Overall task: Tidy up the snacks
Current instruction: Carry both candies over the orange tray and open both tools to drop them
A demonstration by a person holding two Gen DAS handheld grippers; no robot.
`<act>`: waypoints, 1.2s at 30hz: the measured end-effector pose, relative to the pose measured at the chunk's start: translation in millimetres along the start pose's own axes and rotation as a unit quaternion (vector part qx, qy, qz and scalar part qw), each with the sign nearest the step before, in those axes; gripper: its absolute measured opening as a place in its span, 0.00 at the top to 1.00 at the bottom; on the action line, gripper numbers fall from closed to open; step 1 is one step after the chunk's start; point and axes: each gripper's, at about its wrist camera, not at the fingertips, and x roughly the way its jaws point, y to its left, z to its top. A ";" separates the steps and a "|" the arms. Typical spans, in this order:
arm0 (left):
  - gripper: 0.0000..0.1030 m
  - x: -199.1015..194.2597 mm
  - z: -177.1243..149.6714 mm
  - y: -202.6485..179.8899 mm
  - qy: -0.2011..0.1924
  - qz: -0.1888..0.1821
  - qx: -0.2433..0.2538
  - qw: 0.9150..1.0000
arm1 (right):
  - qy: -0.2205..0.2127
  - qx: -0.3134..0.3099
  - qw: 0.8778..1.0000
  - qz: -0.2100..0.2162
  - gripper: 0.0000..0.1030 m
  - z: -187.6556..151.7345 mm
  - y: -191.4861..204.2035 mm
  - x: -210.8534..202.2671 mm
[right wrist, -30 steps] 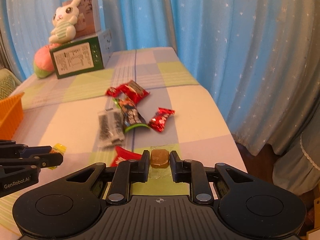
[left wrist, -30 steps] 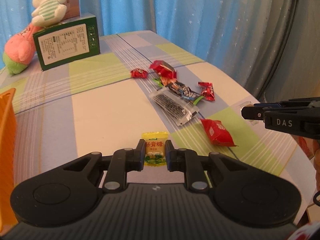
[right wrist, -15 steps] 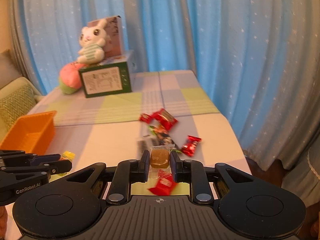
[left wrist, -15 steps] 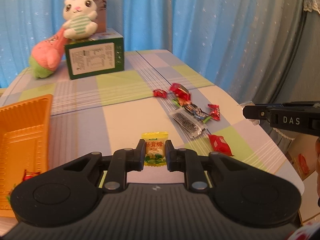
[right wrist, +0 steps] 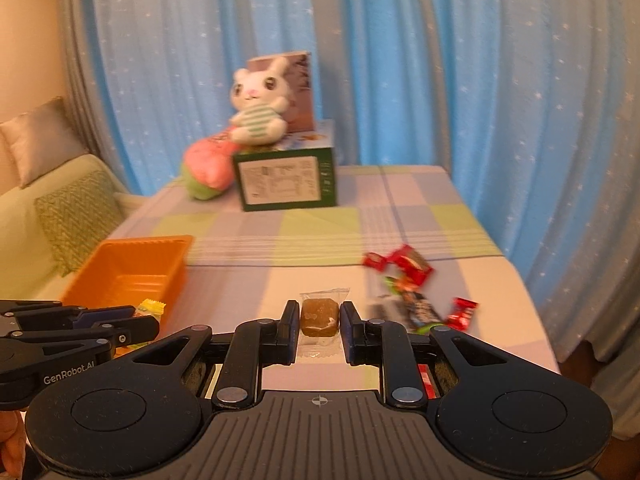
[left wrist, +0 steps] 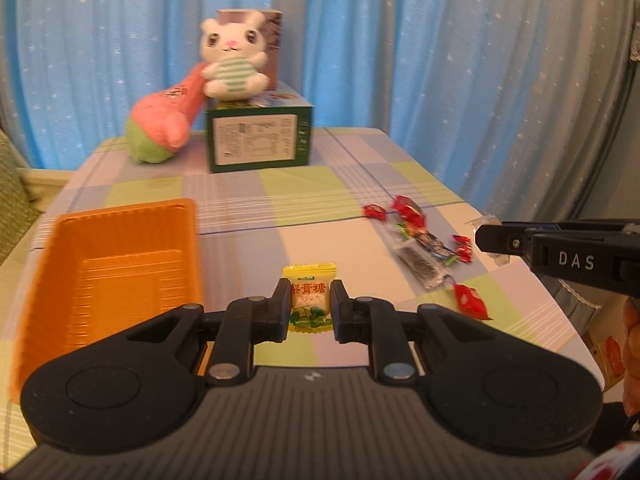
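My left gripper (left wrist: pixel 310 296) is shut on a yellow wrapped candy (left wrist: pixel 310 298) and holds it above the table, right of the orange tray (left wrist: pixel 120 264). My right gripper (right wrist: pixel 319 312) is shut on a brown candy in clear wrap (right wrist: pixel 319 316), held above the table. The orange tray also shows in the right wrist view (right wrist: pixel 132 270), to the left. Several loose snacks lie at the table's right: red packets (left wrist: pixel 408 210), a dark clear-wrapped bar (left wrist: pixel 418 266) and a red packet (left wrist: pixel 470 306). The left gripper (right wrist: pixel 132 322) appears in the right wrist view, the right gripper (left wrist: pixel 492 238) in the left wrist view.
A green box (left wrist: pixel 258 140) with a white bunny plush (left wrist: pixel 232 62) on it and a pink plush (left wrist: pixel 166 120) beside it stand at the table's far end. Blue curtains hang behind. A sofa with cushions (right wrist: pixel 60 208) is left of the table.
Both grippers have risen and swung left with their candies held. The orange tray has come fully into view. The loose snacks now sit farther right.
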 end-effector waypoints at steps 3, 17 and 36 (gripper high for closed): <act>0.83 -13.2 -0.1 18.4 -0.002 0.015 -0.006 1.000 | 0.001 -0.005 1.000 0.017 0.79 1.5 21.1 3.6; 0.83 -45.1 -10.6 109.7 0.013 0.085 -0.045 0.995 | 0.026 -0.048 0.994 0.099 0.79 -1.1 122.4 37.7; 0.83 -30.1 -21.0 173.0 0.045 0.096 -0.067 0.992 | 0.062 -0.061 0.988 0.128 0.79 -2.0 173.5 85.6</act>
